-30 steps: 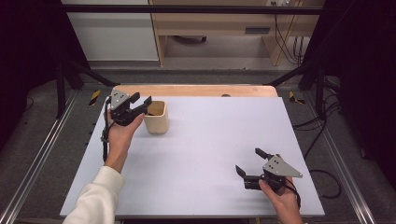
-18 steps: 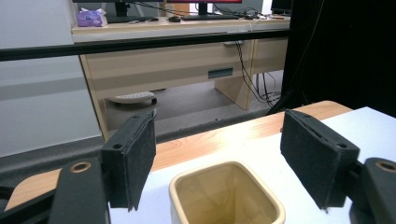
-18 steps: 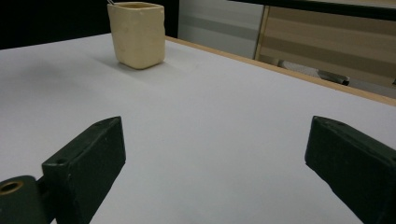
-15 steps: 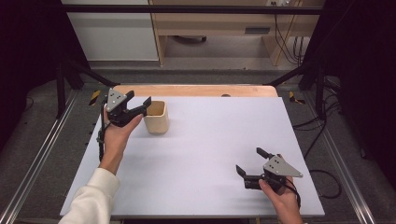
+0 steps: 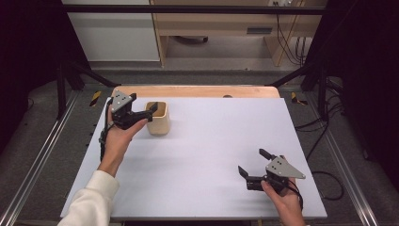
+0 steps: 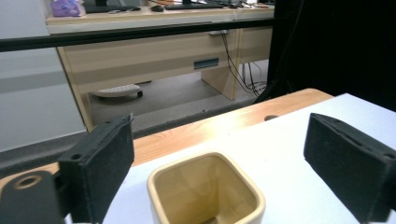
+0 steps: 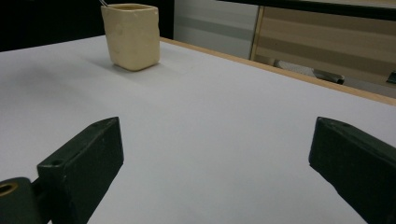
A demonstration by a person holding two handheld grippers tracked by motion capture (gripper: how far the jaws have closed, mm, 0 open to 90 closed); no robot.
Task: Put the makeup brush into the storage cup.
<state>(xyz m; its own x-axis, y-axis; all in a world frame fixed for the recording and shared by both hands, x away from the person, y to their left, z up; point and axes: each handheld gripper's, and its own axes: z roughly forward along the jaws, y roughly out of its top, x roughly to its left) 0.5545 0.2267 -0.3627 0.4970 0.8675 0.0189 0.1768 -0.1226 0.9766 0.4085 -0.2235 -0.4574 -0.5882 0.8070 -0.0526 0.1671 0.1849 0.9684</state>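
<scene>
On the white counter [image 5: 197, 155] stands one cream cup [image 5: 157, 118] with a squarish mouth and rounded corners, upright, in the far left part of the surface, close to the wooden strip [image 5: 197, 91] that runs along the far edge. The left claw [image 5: 141, 113] is held by the person's left hand [image 5: 116, 139] just beside this cup, at its left side, and it points toward the cup. Its two black jaws are spread wide. In the left gripper view the cup [image 6: 205, 193] is low in the middle, between the two jaws and a little ahead of them, and neither jaw touches it; the inside of the cup looks empty as far as it can be seen. The sleeve [image 5: 91, 200] of the left arm is white. The right claw [image 5: 251, 162] is well apart from the cup, in the near right part of the counter, held low by the right hand [image 5: 284, 202] with the grey three-cornered plate [image 5: 283, 168] on top. Its jaws are also spread wide and there is nothing between them. In the right gripper view the counter [image 7: 210, 121] lies bare in front of the jaws, and the cup [image 7: 131, 36] stands far off at the upper left. Beyond the counter, a wooden desk [image 5: 221, 28] and some cables [image 5: 284, 28] are on the floor side of the room.
</scene>
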